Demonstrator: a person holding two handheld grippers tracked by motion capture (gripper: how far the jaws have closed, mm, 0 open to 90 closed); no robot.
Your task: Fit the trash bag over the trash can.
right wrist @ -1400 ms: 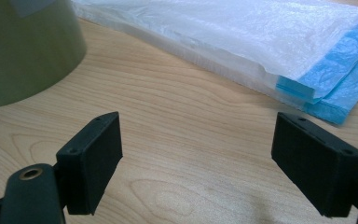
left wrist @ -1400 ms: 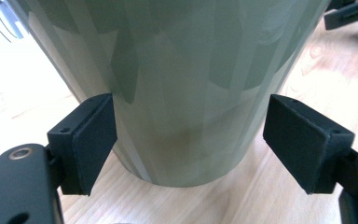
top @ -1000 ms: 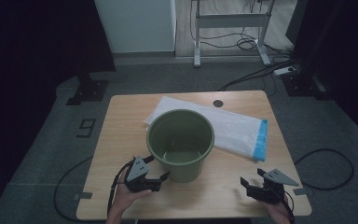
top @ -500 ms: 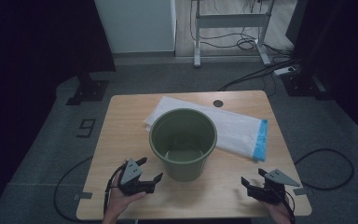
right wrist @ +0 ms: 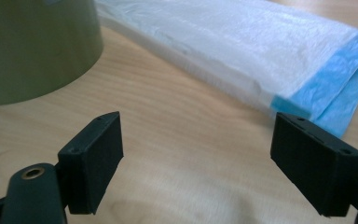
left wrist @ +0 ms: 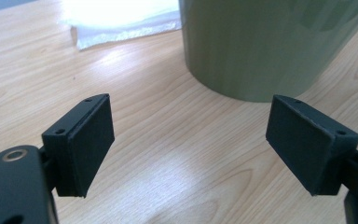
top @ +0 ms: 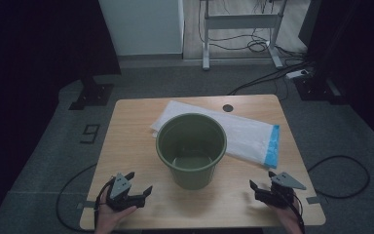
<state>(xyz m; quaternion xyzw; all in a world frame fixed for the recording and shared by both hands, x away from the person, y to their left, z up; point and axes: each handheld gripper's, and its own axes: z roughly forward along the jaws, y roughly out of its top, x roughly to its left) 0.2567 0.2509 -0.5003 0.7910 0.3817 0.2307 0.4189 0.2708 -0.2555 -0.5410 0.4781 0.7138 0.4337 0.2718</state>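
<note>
An olive green bucket (top: 192, 146) stands upright and empty in the middle of the wooden table (top: 126, 146). Behind it lies a flat folded white plastic bag (top: 246, 134) with a blue band at its right end. My left gripper (top: 139, 187) rests open near the front left edge, apart from the bucket (left wrist: 265, 46), which stands beyond its jaws. My right gripper (top: 261, 183) is open near the front right edge. Its own camera shows the bag (right wrist: 242, 51) ahead and the bucket (right wrist: 32, 46) at the left. Nothing sits between either pair of jaws.
A small dark round hole (top: 228, 107) marks the table's far side. Cables trail over the grey floor (top: 350, 141) around the table, and a metal desk frame (top: 238, 22) stands behind.
My left gripper has let go of the bucket's side and drawn back toward the front left corner. The bucket has shifted slightly right. The right gripper has stayed still.
</note>
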